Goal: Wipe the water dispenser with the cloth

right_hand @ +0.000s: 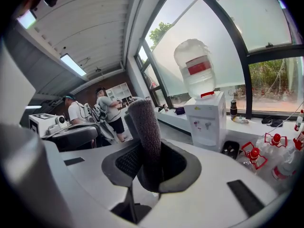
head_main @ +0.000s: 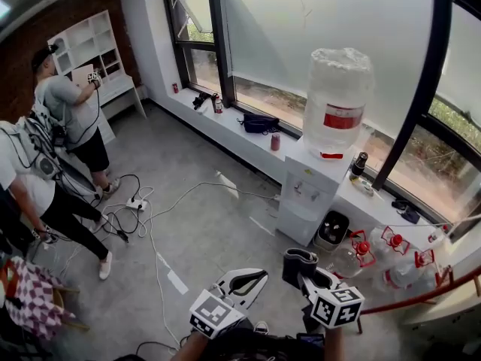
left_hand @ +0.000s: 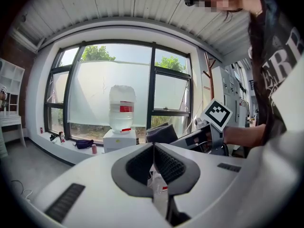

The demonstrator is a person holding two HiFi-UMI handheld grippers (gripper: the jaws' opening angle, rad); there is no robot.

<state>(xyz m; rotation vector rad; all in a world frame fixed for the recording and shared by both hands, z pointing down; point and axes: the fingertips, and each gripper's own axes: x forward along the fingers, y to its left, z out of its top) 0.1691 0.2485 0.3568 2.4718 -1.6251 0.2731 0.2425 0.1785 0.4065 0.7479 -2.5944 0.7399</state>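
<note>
The white water dispenser point(head_main: 310, 194) stands against the window ledge with a large clear bottle point(head_main: 338, 96) on top. It is some way ahead of both grippers, seen also in the left gripper view point(left_hand: 119, 139) and the right gripper view point(right_hand: 207, 122). My right gripper point(head_main: 302, 271) is shut on a folded dark grey cloth point(right_hand: 144, 127), which sticks up out of the jaws point(head_main: 298, 260). The same cloth point(left_hand: 161, 133) shows from the left gripper view. My left gripper point(head_main: 249, 280) is held beside it at the left, jaws shut together with nothing between them point(left_hand: 153, 147).
Two people point(head_main: 71, 111) stand at the far left near a white shelf point(head_main: 86, 47). Cables and a power strip point(head_main: 135, 203) lie on the grey floor. A black bin point(head_main: 334, 229) and red-capped bottles point(head_main: 391, 243) sit right of the dispenser. Small items line the window ledge point(head_main: 259, 122).
</note>
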